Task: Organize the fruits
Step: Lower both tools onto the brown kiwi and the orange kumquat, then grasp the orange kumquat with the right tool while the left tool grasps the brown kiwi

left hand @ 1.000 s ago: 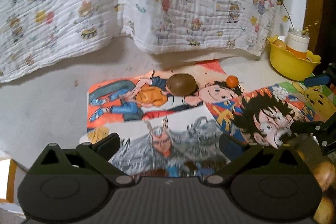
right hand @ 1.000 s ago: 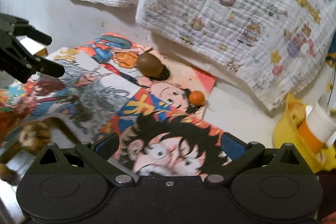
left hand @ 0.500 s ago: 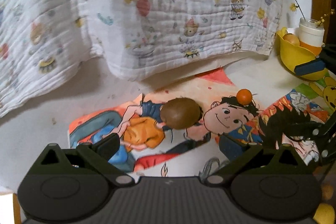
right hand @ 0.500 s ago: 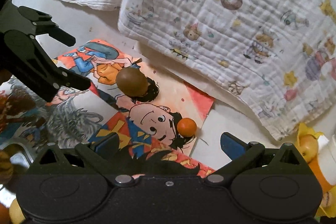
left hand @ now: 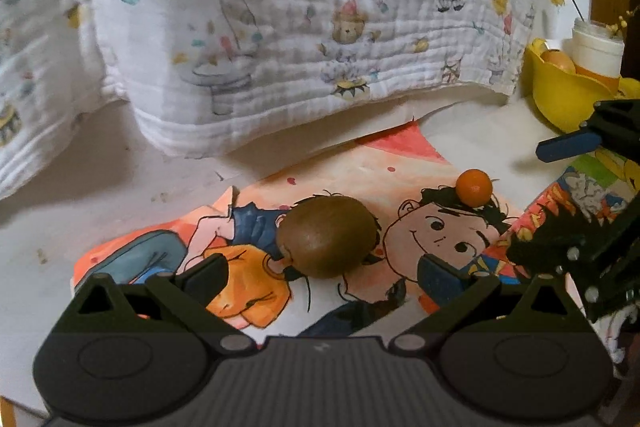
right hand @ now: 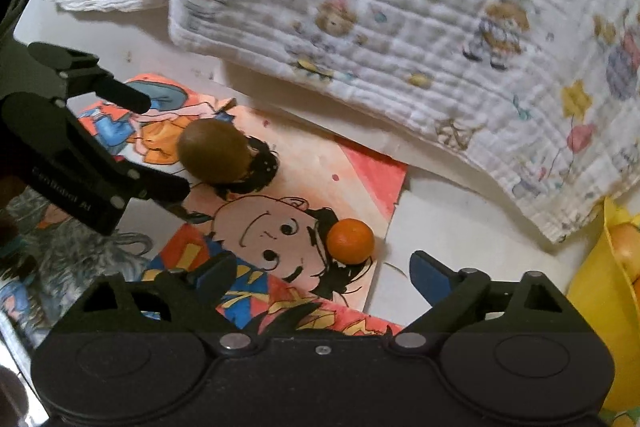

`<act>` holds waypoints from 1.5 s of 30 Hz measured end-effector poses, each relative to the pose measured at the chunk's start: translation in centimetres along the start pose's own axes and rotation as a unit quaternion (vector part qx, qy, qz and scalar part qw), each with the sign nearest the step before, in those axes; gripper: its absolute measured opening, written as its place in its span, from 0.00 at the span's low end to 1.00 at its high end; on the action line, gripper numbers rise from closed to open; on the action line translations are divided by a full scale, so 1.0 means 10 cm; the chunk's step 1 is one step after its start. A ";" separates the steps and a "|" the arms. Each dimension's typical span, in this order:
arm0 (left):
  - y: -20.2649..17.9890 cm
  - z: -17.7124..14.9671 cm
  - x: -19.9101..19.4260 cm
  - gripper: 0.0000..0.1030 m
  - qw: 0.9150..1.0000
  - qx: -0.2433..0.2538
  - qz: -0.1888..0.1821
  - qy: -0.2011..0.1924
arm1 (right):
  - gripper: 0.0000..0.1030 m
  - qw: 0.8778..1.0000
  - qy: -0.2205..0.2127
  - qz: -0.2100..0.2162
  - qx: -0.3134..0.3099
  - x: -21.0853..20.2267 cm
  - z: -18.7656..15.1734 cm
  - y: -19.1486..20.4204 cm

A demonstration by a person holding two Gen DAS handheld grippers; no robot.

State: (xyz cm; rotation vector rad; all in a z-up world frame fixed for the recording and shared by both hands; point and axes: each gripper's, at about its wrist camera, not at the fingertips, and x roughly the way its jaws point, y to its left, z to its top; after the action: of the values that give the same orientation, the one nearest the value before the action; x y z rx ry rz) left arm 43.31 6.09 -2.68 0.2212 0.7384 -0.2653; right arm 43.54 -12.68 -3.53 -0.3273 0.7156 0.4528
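Observation:
A brown kiwi [left hand: 328, 235] lies on a cartoon poster [left hand: 360, 171]; it also shows in the right wrist view [right hand: 214, 151]. A small orange fruit [left hand: 474, 187] lies to its right, also in the right wrist view [right hand: 351, 241]. My left gripper [left hand: 320, 271] is open, its fingers on either side of the kiwi's near end, not touching. My right gripper [right hand: 320, 267] is open, just short of the small orange. A yellow bowl [left hand: 560, 99] holding fruit stands at the far right.
A white printed blanket [left hand: 300, 27] hangs over the back of the white surface. A white and orange jar [left hand: 596, 47] with twigs stands in the yellow bowl. The bowl's edge shows at the right of the right wrist view [right hand: 604, 291].
Both grippers have moved forward and lower. The kiwi now sits between the left fingers and the small orange lies close before the right fingers. Both stay open.

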 end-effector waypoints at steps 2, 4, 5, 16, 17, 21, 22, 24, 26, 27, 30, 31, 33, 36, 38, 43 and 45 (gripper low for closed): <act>0.02 0.00 0.07 1.00 1.000 0.001 0.002 0.001 | 0.86 1.000 0.001 -0.001 0.008 0.07 0.00 -0.03; 0.04 0.01 0.15 1.00 1.000 -0.002 0.005 0.004 | 0.82 1.000 0.002 0.001 0.014 0.14 0.01 -0.05; 0.05 0.01 0.19 1.00 1.000 -0.005 0.006 0.005 | 0.79 1.000 0.001 0.001 0.016 0.18 0.01 -0.06; 0.04 0.07 0.41 0.99 1.000 -0.010 -0.004 -0.001 | 0.54 0.999 0.013 -0.002 0.033 0.46 0.00 -0.12; 0.05 0.07 0.42 0.99 1.000 -0.010 -0.004 -0.002 | 0.53 0.999 0.012 -0.002 0.035 0.46 0.00 -0.12; 0.05 0.09 0.46 0.97 1.000 -0.014 -0.009 -0.003 | 0.48 0.999 0.010 -0.004 0.043 0.47 0.02 -0.15; 0.05 0.09 0.47 0.94 1.000 -0.015 -0.009 -0.003 | 0.47 0.999 0.010 -0.004 0.045 0.49 0.02 -0.16; 0.05 0.09 0.49 0.91 1.000 -0.019 -0.007 0.000 | 0.43 0.999 0.009 -0.006 0.047 0.50 0.02 -0.17; 0.07 0.08 0.51 0.87 1.000 -0.024 -0.007 0.002 | 0.42 0.999 0.007 -0.009 0.048 0.49 0.02 -0.17; 0.08 0.07 0.51 0.86 1.000 -0.027 -0.007 0.003 | 0.41 0.999 0.007 -0.010 0.047 0.49 0.02 -0.17; 0.10 0.07 0.51 0.84 0.999 -0.035 -0.012 0.002 | 0.38 0.999 0.007 -0.014 0.043 0.50 0.02 -0.17; 0.10 0.07 0.51 0.81 0.999 -0.036 -0.014 0.001 | 0.37 0.999 0.007 -0.015 0.043 0.50 0.03 -0.16; 0.10 0.07 0.50 0.74 0.999 -0.035 -0.022 -0.001 | 0.35 0.999 0.006 -0.017 0.041 0.50 0.03 -0.16; 0.07 0.08 0.50 0.68 0.999 -0.029 -0.027 -0.003 | 0.34 0.999 0.006 -0.013 0.038 0.51 0.05 -0.14; 0.05 0.08 0.50 0.67 0.999 -0.023 -0.024 -0.003 | 0.34 0.999 0.006 -0.009 0.034 0.50 0.05 -0.12; 0.09 0.06 0.46 0.67 0.999 -0.037 -0.034 0.009 | 0.34 1.000 0.007 0.004 0.029 0.47 0.05 -0.07; 0.09 0.04 0.42 0.67 0.998 -0.040 -0.037 0.013 | 0.34 1.000 0.007 0.010 0.026 0.44 0.04 -0.05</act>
State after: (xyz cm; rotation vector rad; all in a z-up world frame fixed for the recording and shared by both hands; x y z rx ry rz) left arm 46.87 6.15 -5.20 0.1212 0.7817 -0.3022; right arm 46.97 -11.68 -6.21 -0.2751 0.7440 0.4507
